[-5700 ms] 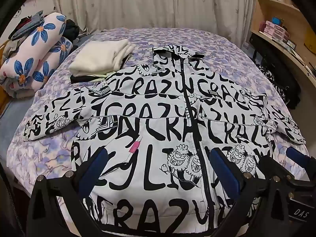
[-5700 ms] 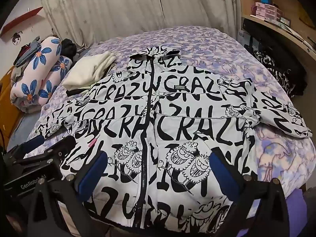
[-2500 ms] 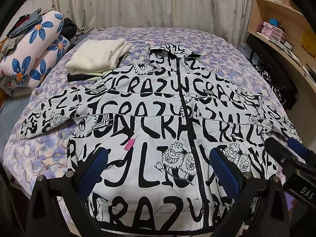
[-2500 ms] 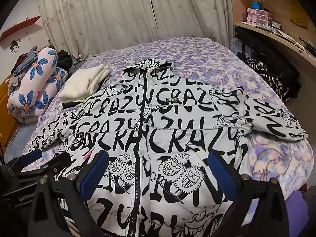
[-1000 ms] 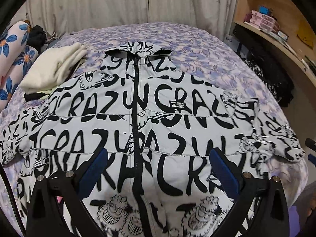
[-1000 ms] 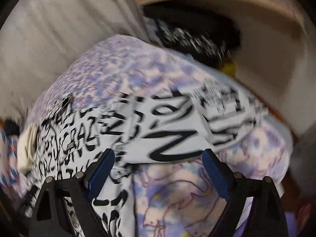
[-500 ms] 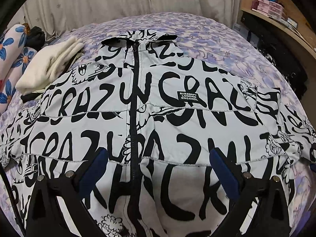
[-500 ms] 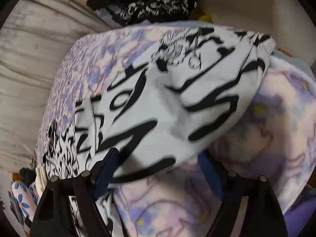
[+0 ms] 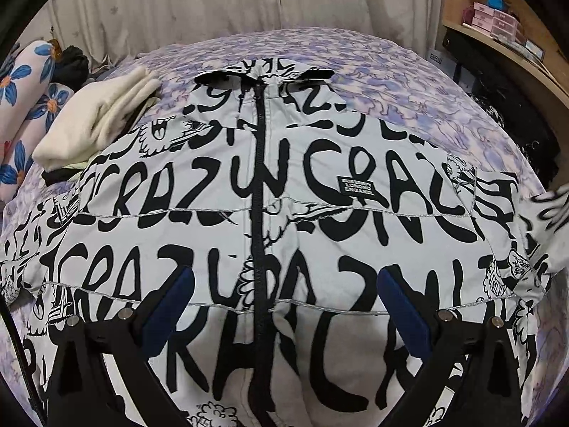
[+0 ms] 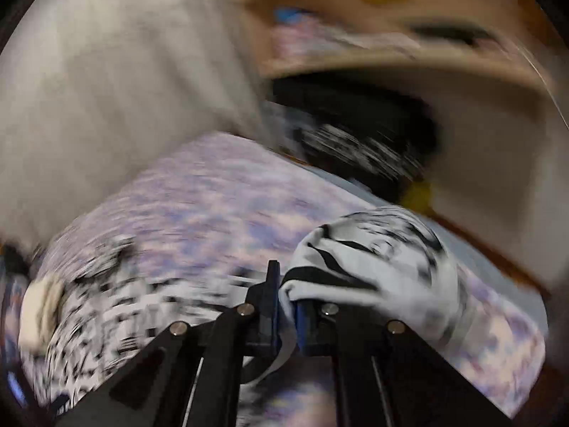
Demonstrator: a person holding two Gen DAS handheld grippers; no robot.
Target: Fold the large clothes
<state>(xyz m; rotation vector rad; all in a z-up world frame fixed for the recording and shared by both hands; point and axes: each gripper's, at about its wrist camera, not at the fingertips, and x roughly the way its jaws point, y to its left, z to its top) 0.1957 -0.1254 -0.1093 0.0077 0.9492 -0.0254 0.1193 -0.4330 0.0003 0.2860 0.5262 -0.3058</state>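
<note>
A white jacket (image 9: 320, 213) printed with black letters and cartoon figures lies front up on the bed, zipped, its collar toward the curtains. My left gripper (image 9: 284, 306) hovers open over the chest, straddling the zipper, with nothing between its blue pads. In the blurred right wrist view my right gripper (image 10: 286, 306) is shut on the jacket's right sleeve cuff (image 10: 373, 267), which bunches up above the bedspread. That lifted sleeve (image 9: 547, 220) shows as a blur at the right edge of the left wrist view.
A folded cream garment (image 9: 92, 128) over something black lies left of the jacket. Flowered bedding rolls (image 9: 25, 106) sit at the far left. Grey curtains (image 9: 231, 7) hang behind the bed (image 9: 409, 82). A wooden desk with pink boxes (image 9: 498, 21) and dark clothes runs along the right.
My right gripper closed on the sleeve cuff and lifted it off the bedspread. My left gripper moved forward and lower, from the hem to over the chest.
</note>
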